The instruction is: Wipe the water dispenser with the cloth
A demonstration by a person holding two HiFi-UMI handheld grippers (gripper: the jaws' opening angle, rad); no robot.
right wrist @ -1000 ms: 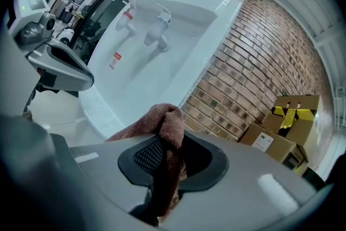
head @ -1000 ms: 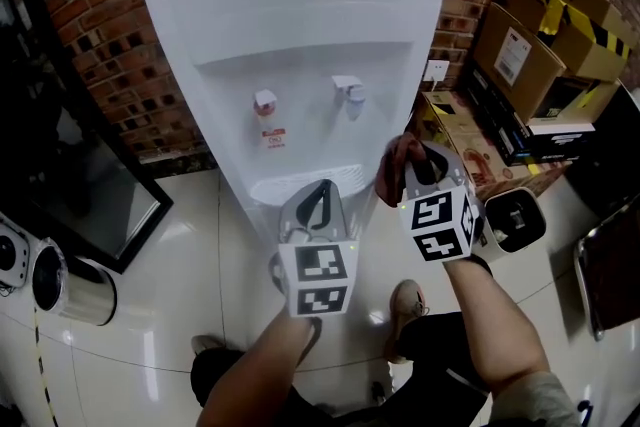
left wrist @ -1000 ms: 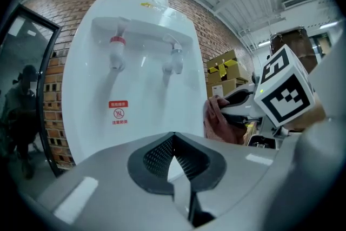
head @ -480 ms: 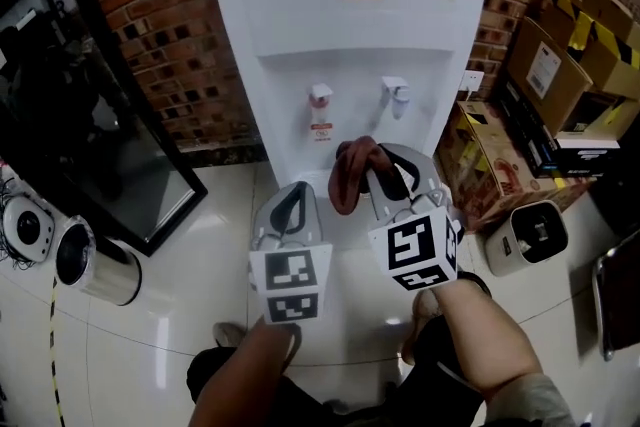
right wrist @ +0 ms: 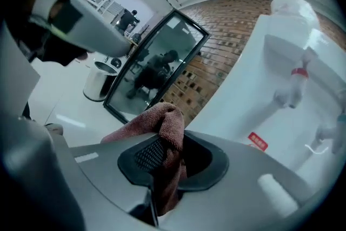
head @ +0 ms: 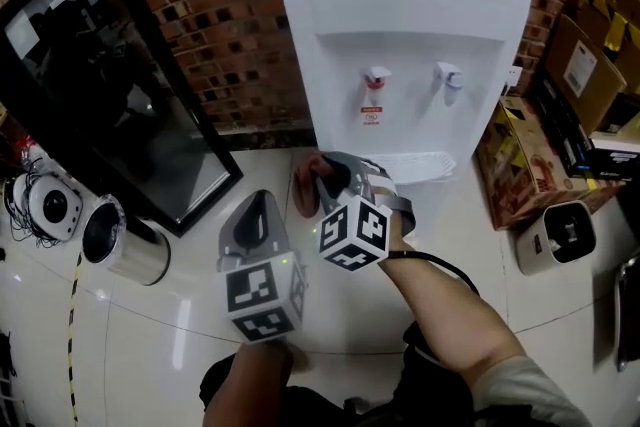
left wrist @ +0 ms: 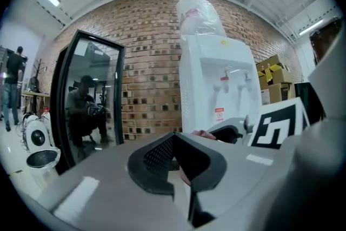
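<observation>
The white water dispenser (head: 410, 45) stands against the brick wall, with a red tap (head: 375, 78) and a blue tap (head: 448, 75) above its drip tray (head: 425, 165). My right gripper (head: 325, 162) is shut on a reddish-brown cloth (head: 303, 187) beside the dispenser's lower left front; whether it touches the casing I cannot tell. In the right gripper view the cloth (right wrist: 162, 116) bunches between the jaws of the right gripper (right wrist: 172, 135), and the dispenser (right wrist: 259, 89) fills the right. My left gripper (head: 260, 198) hangs lower left, shut and empty. The left gripper (left wrist: 174, 138) faces the dispenser (left wrist: 211, 78).
A black-framed glass panel (head: 110, 85) leans on the brick wall at left. A steel bin (head: 125, 245) and a round white device (head: 50, 205) stand on the glossy floor. Cardboard boxes (head: 590, 65) and a small white appliance (head: 560, 235) crowd the right.
Both grippers have swung left across the dispenser's front. The right one carried the cloth from the dispenser's right side to its lower left. The dispenser now sits further right in the head view.
</observation>
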